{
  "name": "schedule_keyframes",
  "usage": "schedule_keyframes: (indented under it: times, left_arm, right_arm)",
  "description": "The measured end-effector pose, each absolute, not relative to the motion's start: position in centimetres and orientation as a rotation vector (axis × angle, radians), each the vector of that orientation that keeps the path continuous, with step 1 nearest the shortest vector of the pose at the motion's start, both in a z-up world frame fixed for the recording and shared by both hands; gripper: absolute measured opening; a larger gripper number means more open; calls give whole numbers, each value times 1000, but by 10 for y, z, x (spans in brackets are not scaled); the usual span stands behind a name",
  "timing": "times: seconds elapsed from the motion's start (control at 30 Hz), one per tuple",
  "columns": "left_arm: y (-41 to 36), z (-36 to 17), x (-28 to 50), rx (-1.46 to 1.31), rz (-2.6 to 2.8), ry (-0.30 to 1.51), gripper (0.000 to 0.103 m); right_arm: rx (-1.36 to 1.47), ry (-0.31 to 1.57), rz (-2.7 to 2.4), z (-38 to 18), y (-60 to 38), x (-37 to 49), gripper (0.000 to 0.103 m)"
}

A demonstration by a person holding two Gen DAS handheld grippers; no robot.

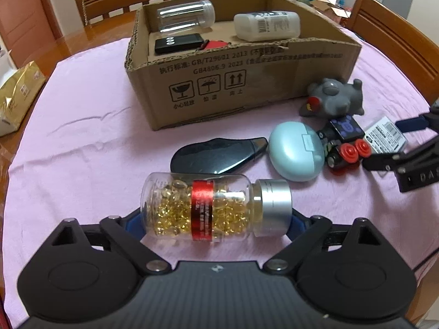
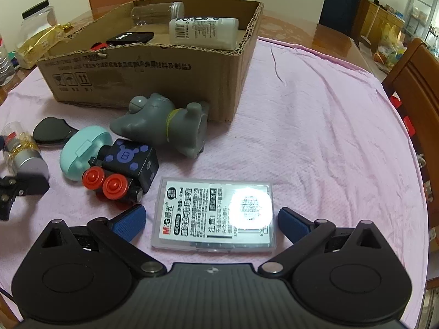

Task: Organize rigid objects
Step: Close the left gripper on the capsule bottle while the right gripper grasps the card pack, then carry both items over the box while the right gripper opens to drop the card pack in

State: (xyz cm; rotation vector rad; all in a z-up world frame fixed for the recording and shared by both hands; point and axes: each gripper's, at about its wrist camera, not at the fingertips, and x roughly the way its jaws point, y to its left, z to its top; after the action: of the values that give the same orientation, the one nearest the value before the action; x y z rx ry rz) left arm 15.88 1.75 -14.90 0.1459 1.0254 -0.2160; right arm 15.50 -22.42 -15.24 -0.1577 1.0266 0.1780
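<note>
A clear bottle of golden capsules [image 1: 214,208] with a silver cap lies sideways between the fingers of my left gripper [image 1: 215,223], which look closed on its two ends, just above the pink cloth. My right gripper [image 2: 212,219] is open around a clear plastic case with a white label [image 2: 216,216] lying flat on the cloth; its blue pads stand apart from the case sides. The open cardboard box [image 1: 233,76] holds a clear jar [image 1: 186,16], a white bottle [image 1: 267,26] and a black remote [image 1: 178,44].
On the cloth between the grippers lie a black oval object [image 1: 216,155], a mint earbud case [image 1: 295,152], a black toy train with red wheels [image 2: 123,172] and a grey rubber toy [image 2: 164,122]. Wooden chairs stand around the table. A gold bag [image 1: 19,93] lies at the left.
</note>
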Motion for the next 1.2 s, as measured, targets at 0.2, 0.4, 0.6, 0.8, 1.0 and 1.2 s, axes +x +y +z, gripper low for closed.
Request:
schedule_keyframes:
  times: [0.2,0.4,0.6,0.8,1.0,1.2]
  left_arm:
    - [21,-143,159,124,-226,1023,95]
    - [20,-137,161,129,-236,1013,95]
    - [21,-137,160,109,-215,1021,93]
    - [17,-135,160,135,-201,1012,94]
    - [18,-134,162,128,-206,1020,93]
    - [18,-132,164,130,-222,1039,93]
  right_arm:
    - [-155,1036,166,-153,-221,159,103]
    - [-167,1054,180,-151,-219,162,99]
    - [-156,1057,167,-148,-232,162,92]
    - [-162,1047,144,-151,-226,164,97]
    - [-149,1053,135,-149,-226,165,93]
    - [-166,1061,137,-148,-223,168,93]
